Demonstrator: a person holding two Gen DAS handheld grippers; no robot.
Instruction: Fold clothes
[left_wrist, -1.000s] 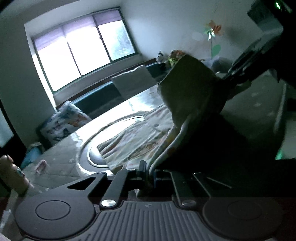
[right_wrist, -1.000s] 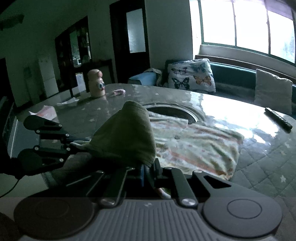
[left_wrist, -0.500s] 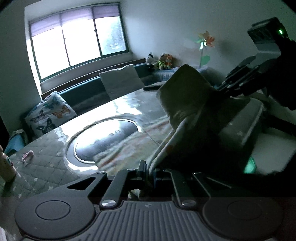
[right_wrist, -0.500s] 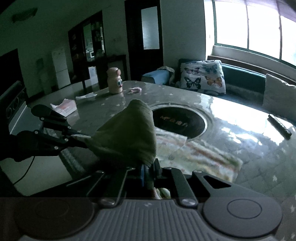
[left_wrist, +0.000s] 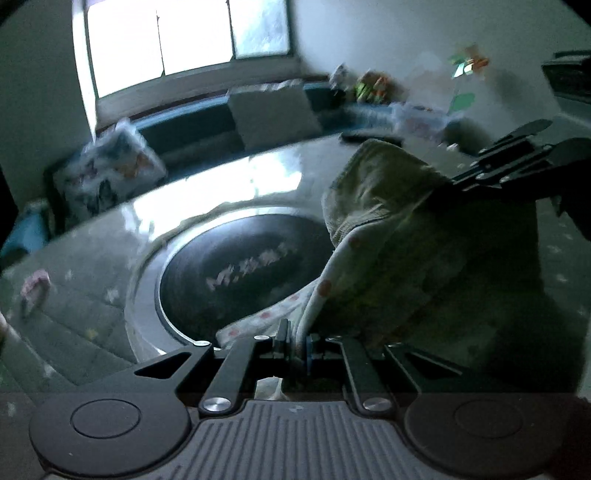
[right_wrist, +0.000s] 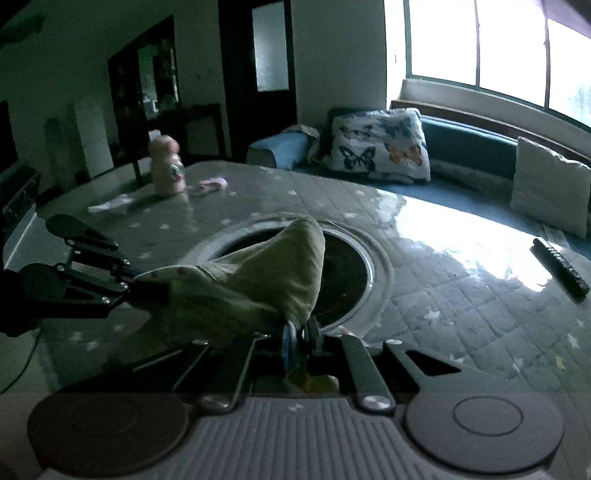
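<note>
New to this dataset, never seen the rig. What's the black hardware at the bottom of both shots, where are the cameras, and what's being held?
No robot arm here: a person carries a two-finger gripper in each hand, with a fisheye camera on each looking forward along its fingers. The black hardware at the bottom of each picture is that gripper's own body.

In the left wrist view the left gripper is shut on a light spotted garment; the other gripper shows at the right edge. In the right wrist view the right gripper is shut on the same garment, and the left gripper shows at the left. The cloth hangs between them.

Below is a quilted table with a round dark inset. A remote and a pink bottle sit on it.
</note>
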